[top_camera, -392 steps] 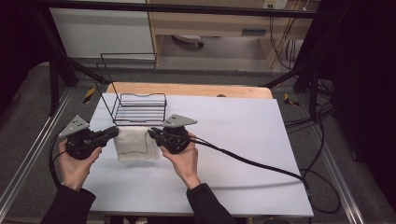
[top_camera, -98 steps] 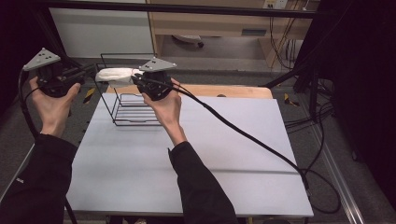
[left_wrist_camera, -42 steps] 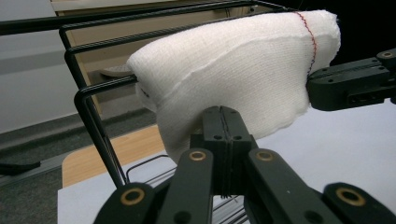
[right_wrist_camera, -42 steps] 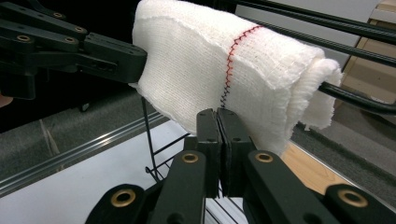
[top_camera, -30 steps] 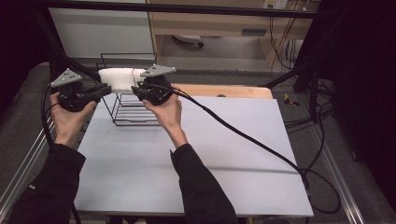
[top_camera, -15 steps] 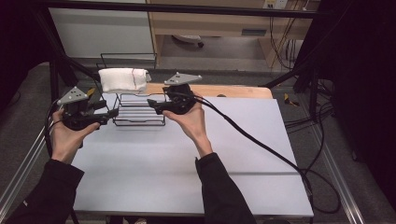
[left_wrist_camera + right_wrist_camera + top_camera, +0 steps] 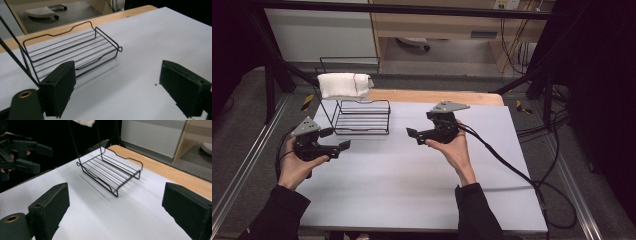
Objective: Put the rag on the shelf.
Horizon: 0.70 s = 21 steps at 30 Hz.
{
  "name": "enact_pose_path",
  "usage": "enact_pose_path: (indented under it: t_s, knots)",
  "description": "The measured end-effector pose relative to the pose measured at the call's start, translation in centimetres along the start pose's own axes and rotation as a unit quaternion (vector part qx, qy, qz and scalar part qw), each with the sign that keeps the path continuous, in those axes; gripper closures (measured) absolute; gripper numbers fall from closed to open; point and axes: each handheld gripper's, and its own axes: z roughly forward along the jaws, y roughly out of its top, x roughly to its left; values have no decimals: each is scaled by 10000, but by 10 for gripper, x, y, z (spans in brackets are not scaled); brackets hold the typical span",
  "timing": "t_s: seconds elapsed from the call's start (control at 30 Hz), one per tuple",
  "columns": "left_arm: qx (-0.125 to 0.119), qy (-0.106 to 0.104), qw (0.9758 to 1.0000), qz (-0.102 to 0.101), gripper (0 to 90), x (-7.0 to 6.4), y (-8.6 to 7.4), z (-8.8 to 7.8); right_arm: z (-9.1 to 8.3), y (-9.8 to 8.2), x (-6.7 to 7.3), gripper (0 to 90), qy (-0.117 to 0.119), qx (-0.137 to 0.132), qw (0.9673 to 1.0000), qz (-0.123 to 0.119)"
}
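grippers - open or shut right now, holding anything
Left gripper: open, jaws just been opening, nothing between them.
Right gripper: open, jaws just been opening, nothing between them.

The white table was evenly and brightly lit from above, while the surroundings at both sides fell into near black. Shadows were soft: a faint smear lay beside the wire rack in the right gripper view. In both gripper views the near jaws looked large, dark and slightly soft, and the rack's wires were a little blurred. The high view was somewhat grainy, without glare.
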Motion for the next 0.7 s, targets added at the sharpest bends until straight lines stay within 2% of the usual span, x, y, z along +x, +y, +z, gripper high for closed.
enact_pose_path:
  t_s: [0.27, 0.37, 0.53, 0.7]
  knots:
    - [134, -112, 9998, -61, 71, -14, -27, 13, -35, -44, -26, 31, -146, 66, 9993, 348]
    - [211, -163, 9996, -69, 70, -17, -36, 16, -46, -61, -34, 19, -237, 139, 9989, 389]
    - [307, -268, 9992, 9, 71, -20, -51, 18, -61, -84, -43, 5, -319, 250, 9984, 385]
    - [354, -325, 9987, 136, 73, -23, -62, 17, -77, -110, -50, 4, -321, 349, 9975, 531]
